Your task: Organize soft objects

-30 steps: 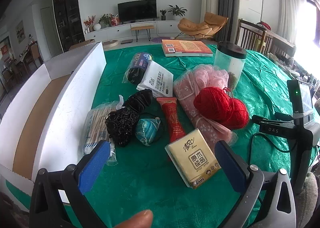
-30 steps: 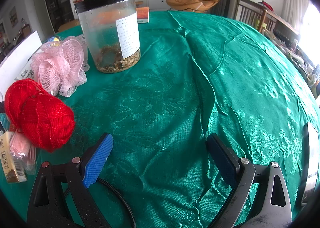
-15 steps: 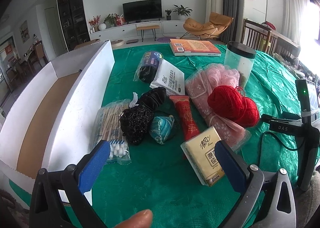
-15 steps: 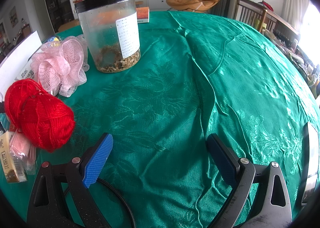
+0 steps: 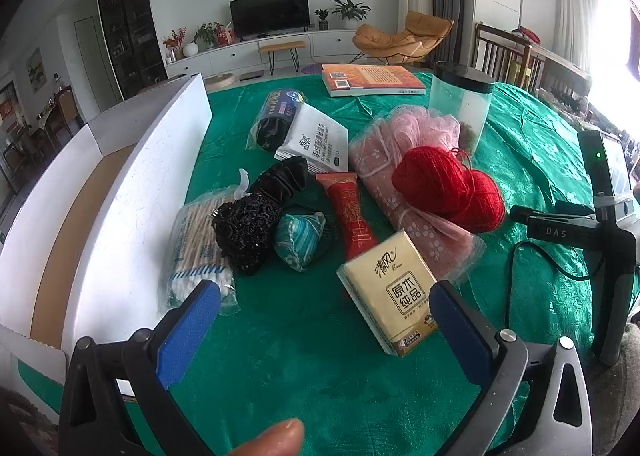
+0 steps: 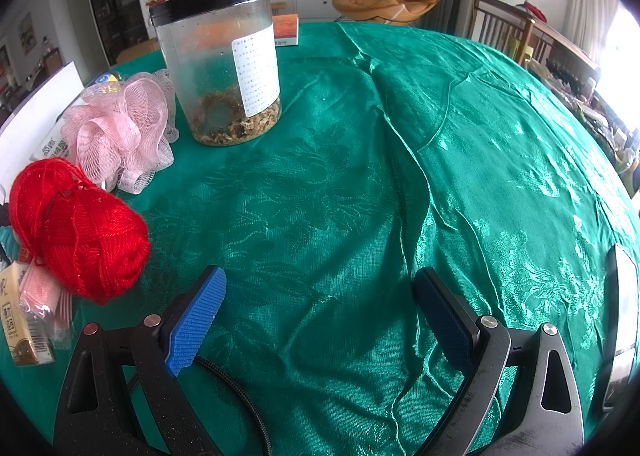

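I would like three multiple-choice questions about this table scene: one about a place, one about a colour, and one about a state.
1. Where does the white box stand?
A. left of the pile of things
B. right of the jar
C. on the book

2. What colour is the yarn?
A. blue
B. red
C. yellow

3. How is the left gripper now?
A. shut on the tissue pack
B. shut on nothing
C. open, holding nothing

Answers:
1 A: in the left wrist view the box's white wall runs along the left edge of the pile.
2 B: both views show the yarn red, beside the pink mesh sponge.
3 C: its blue pads stand wide apart, and the tissue pack lies on the cloth.
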